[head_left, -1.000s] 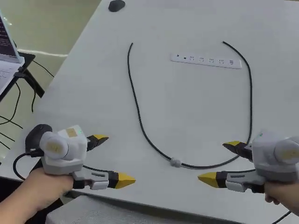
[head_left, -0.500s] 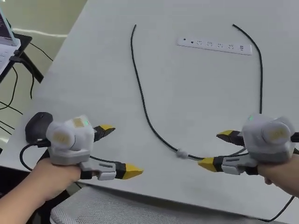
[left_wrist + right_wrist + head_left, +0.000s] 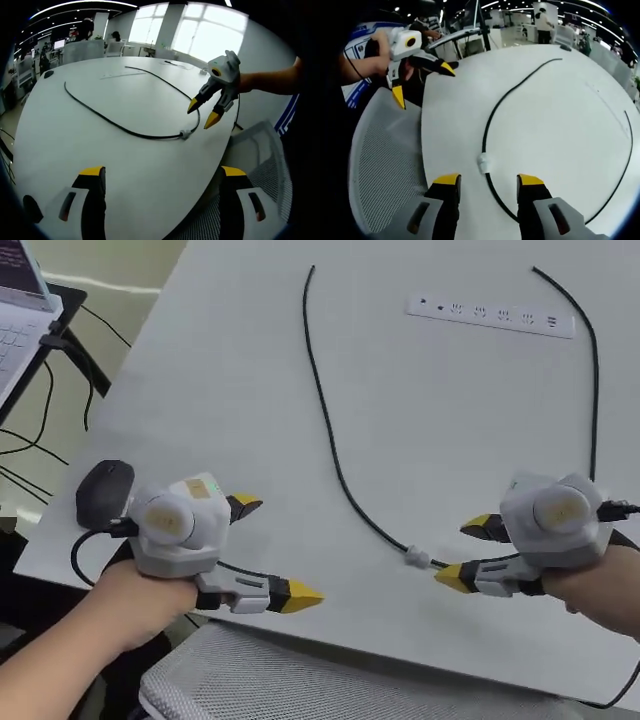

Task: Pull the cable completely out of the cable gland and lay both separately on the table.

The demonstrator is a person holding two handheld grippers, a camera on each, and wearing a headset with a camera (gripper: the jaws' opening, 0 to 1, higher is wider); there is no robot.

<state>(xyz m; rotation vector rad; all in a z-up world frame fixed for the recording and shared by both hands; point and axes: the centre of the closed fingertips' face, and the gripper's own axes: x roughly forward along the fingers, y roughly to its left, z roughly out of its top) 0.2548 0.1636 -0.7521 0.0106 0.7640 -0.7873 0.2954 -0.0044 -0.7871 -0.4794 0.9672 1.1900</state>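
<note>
Cable [image 3: 330, 450] loops across the surface [image 3: 450, 420], its cable gland [image 3: 417, 559] near the front edge, just ahead of the right claw [image 3: 452, 553]; it and the left claw [image 3: 288, 549] gape empty. Probably light, floppy: pinch gland, pull cable beside it.

Black cable [image 3: 330, 440]; whitish gland [image 3: 417, 559]; white table [image 3: 230, 410], white power strip [image 3: 490, 317]; left gripper [image 3: 285, 549] and right gripper [image 3: 452, 554] grey, yellow-tipped; black mouse [image 3: 105, 492].

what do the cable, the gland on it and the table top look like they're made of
Cable: black and matte, bends in a smooth loop, so likely a rubber or PVC jacket. Cable gland: pale grey with no metal shine, probably plastic. Table: white, smooth, faint sheen; looks like laminate, though painted board is possible.
</note>
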